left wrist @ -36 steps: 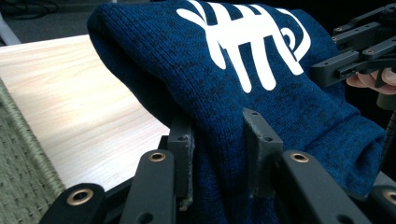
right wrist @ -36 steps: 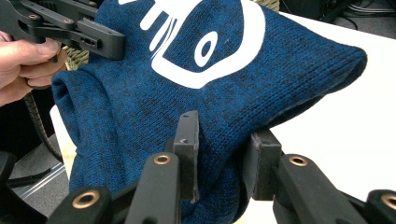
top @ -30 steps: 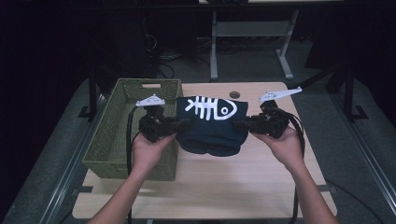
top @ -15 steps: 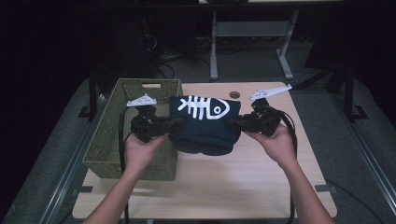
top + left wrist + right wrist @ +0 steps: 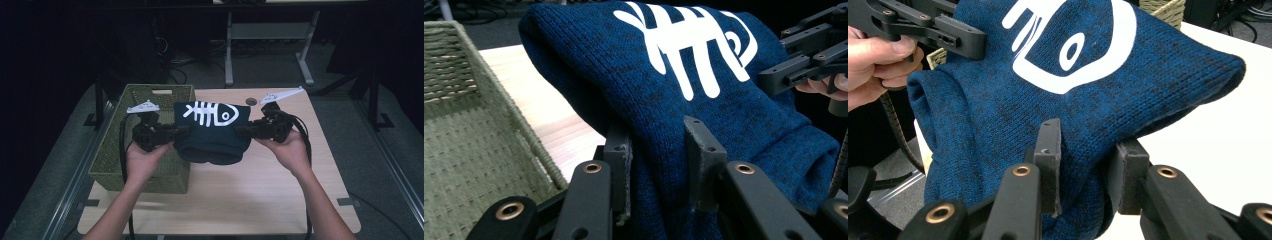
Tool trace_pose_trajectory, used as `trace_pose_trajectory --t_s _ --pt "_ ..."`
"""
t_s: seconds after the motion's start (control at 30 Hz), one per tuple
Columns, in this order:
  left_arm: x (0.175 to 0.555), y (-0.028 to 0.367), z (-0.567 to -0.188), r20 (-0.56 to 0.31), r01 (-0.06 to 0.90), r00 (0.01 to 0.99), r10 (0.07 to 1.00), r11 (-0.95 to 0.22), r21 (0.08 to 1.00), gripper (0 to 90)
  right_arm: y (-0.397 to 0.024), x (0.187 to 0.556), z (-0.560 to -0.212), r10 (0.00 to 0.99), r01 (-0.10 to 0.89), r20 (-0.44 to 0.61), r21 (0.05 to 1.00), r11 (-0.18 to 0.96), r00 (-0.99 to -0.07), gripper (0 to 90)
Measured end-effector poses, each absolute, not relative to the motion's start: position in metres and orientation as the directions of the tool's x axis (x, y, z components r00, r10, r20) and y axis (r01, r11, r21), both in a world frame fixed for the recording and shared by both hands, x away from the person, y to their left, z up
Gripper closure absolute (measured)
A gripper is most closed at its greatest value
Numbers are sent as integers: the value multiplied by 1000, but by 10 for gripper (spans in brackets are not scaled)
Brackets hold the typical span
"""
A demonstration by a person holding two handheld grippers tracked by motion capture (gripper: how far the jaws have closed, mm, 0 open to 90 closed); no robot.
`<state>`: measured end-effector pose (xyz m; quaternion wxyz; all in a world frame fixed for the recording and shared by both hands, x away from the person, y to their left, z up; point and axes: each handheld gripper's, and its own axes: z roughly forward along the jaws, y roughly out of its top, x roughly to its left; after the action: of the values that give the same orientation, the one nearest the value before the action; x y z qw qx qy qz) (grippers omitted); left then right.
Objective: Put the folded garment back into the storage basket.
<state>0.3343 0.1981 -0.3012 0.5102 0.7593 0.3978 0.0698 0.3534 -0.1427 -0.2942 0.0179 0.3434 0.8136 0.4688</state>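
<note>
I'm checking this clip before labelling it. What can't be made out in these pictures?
- High view: the inside of the green basket is partly hidden by the left gripper and its hand.
- High view: the table under the folded blue sweater is covered by it.
- Both gripper views: the sweater's lower folds run off the bottom edge, behind the jaws.
- High view: the room behind the table is too dark to read.

One overhead camera, two riding on the tongs

The high view looks forward and down on the bench from the person's side, fairly far off. Each tongs-mounted camera looks along its own jaws, very close to the blue knit sweater pinched there. All three share the sweater's white fishbone print; each close view also catches the opposite tongs beyond it.
</note>
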Motion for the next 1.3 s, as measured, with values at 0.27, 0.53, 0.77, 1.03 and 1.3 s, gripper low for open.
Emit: trace_pose_trajectory --t_s 0.27,0.53,0.77,1.03,1.3 --pt "333 210 -299 -296 534 665 686 -159 830 678 -130 357 -292 560 532 290 777 336 -776 697" --pt "332 225 -300 -298 536 654 695 -148 831 677 -116 362 -292 543 521 286 779 348 -790 697" --pt "331 238 -300 -299 539 643 705 -140 830 678 -103 365 -292 530 517 288 779 355 -798 698" --pt "331 248 -298 -295 541 635 714 -137 830 677 -92 369 -291 515 514 293 777 363 -805 697" --pt "330 261 -297 -299 546 619 727 -123 829 677 -78 373 -288 500 507 293 778 371 -815 698"
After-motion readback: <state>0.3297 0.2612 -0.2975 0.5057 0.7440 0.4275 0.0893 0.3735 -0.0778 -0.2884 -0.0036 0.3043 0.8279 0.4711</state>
